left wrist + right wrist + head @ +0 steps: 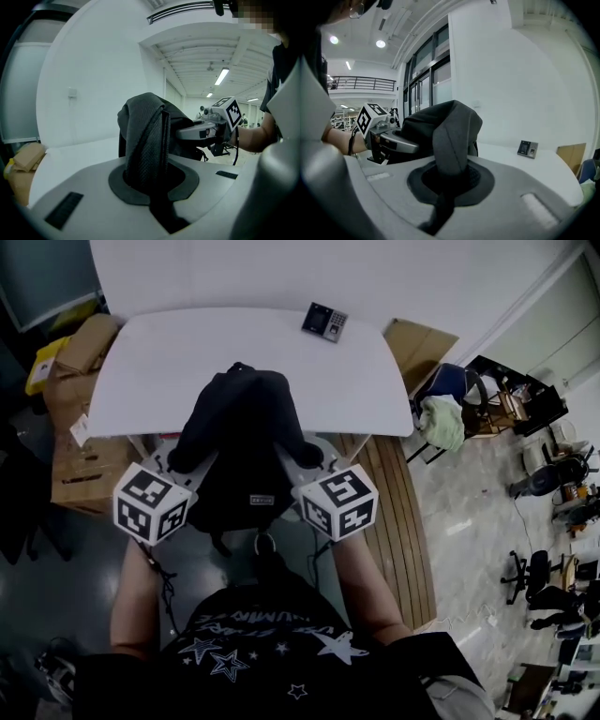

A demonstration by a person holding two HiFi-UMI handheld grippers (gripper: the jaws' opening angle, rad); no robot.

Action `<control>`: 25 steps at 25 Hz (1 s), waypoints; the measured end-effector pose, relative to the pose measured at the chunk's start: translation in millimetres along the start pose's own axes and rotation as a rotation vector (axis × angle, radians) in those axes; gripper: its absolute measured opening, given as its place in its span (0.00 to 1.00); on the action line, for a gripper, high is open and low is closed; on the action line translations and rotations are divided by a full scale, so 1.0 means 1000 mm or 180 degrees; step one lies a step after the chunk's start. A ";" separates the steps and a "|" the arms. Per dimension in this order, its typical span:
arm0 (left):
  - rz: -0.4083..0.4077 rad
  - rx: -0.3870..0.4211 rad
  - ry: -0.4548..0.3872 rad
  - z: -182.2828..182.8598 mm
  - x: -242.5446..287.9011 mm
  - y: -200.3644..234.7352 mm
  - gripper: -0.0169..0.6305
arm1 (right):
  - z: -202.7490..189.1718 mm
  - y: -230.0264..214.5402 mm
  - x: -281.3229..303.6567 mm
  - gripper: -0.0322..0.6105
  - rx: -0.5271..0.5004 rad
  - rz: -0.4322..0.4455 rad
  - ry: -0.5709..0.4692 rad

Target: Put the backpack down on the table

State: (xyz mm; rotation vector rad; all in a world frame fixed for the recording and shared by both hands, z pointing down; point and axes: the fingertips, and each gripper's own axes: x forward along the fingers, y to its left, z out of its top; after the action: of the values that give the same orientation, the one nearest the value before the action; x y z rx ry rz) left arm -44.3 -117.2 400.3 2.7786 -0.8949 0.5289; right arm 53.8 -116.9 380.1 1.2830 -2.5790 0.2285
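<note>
A black backpack hangs between my two grippers at the near edge of the white table, its top over the tabletop and its lower part in front of the edge. I cannot tell whether it rests on the table. My left gripper is shut on a dark woven shoulder strap that runs up out of its jaws. My right gripper is shut on the other grey strap, which is pinched at its jaws. Each gripper shows in the other's view, close beside the bag.
A small dark keypad device lies at the table's far edge. Cardboard boxes stand left of the table. A wooden board and a chair with a pale cloth are on the right. A white wall rises behind the table.
</note>
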 end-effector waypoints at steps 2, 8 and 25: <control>0.0065 -0.0012 -0.0035 0.012 0.013 0.012 0.09 | 0.010 -0.017 0.011 0.06 -0.0040 0.0047 -0.0020; 0.0274 -0.0075 -0.0172 0.048 0.043 0.047 0.09 | 0.045 -0.062 0.041 0.06 -0.0222 0.0218 -0.0141; 0.0675 -0.0015 -0.0423 0.117 0.079 0.107 0.09 | 0.115 -0.127 0.091 0.06 -0.0294 0.0608 -0.0524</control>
State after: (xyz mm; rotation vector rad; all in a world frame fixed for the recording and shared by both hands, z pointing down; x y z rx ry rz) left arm -15.4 -276.6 328.5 2.7573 -1.2272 0.3742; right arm 84.6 -290.9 300.1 1.0650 -2.8173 0.0389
